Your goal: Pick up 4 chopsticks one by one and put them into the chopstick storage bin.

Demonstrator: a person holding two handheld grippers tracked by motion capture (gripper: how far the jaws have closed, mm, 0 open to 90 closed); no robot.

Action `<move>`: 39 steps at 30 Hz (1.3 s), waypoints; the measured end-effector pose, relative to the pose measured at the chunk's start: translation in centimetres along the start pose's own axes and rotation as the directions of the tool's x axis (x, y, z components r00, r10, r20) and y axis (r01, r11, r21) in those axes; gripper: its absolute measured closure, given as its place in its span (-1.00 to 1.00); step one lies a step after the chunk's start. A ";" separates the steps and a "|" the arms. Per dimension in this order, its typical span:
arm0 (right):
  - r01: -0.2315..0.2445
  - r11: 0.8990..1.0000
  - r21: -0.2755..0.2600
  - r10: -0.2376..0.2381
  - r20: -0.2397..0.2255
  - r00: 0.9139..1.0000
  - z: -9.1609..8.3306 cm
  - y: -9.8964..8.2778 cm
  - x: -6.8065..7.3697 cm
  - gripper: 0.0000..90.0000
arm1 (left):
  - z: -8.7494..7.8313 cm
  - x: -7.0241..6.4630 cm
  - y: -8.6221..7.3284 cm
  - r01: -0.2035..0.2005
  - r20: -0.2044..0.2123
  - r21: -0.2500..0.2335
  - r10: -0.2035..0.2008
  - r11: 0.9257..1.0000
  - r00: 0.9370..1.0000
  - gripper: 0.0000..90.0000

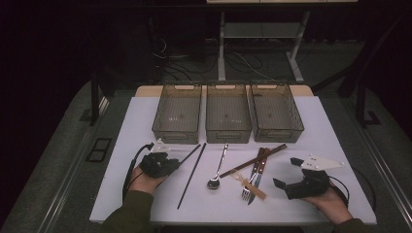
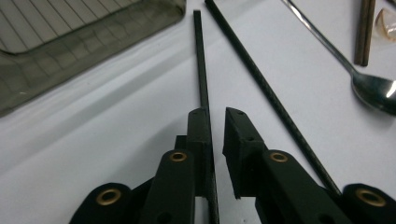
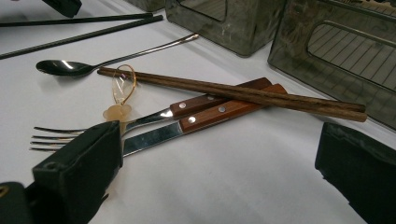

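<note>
My left gripper (image 1: 176, 163) (image 2: 215, 115) lies low on the white table (image 1: 145, 121). Its jaws stand a narrow way apart around the near end of a black chopstick (image 1: 190, 153) (image 2: 201, 60). The stick runs along the left jaw, and a slit of table shows between it and the right jaw. A second black chopstick (image 1: 192, 175) (image 2: 261, 79) lies just to the right. My right gripper (image 1: 286, 173) (image 3: 219, 177) rests open at the front right with nothing between its jaws. Ahead of it lie a fork (image 3: 140, 122), a knife (image 3: 154, 137) and wooden chopsticks (image 3: 233, 93).
Three smoky plastic bins (image 1: 176, 132) (image 1: 228, 133) (image 1: 279, 132) stand side by side at the back of the table. A metal spoon (image 1: 217, 170) (image 2: 373, 88) (image 3: 65, 67) lies in the middle. A small amber plastic piece (image 3: 119, 109) sits by the fork.
</note>
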State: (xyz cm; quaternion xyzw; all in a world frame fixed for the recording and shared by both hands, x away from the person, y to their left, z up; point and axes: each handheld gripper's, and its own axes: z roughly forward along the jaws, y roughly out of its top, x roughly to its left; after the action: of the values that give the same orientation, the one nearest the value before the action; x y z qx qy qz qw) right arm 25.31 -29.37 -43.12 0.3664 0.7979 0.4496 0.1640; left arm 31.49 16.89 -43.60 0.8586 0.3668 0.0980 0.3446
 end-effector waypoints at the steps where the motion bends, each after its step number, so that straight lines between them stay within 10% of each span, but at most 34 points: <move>1: 0.001 1.000 -0.001 -0.001 0.000 1.000 0.0 0.0 0.0 -0.98 | 0.1 0.0 0.0 -0.002 -0.002 0.008 0.002 1.000 1.000 0.81; 39: -0.014 1.000 0.013 0.014 -0.012 1.000 0.4 -0.1 0.0 -0.98 | -0.3 0.6 0.6 -0.002 0.020 0.056 0.000 0.998 1.000 0.91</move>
State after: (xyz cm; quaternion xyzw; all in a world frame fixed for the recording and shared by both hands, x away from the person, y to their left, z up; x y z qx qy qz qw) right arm 25.48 -29.14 -43.43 0.3703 0.7993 0.4478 0.1536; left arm 32.14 17.15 -43.03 0.8690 0.3655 0.0793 0.3241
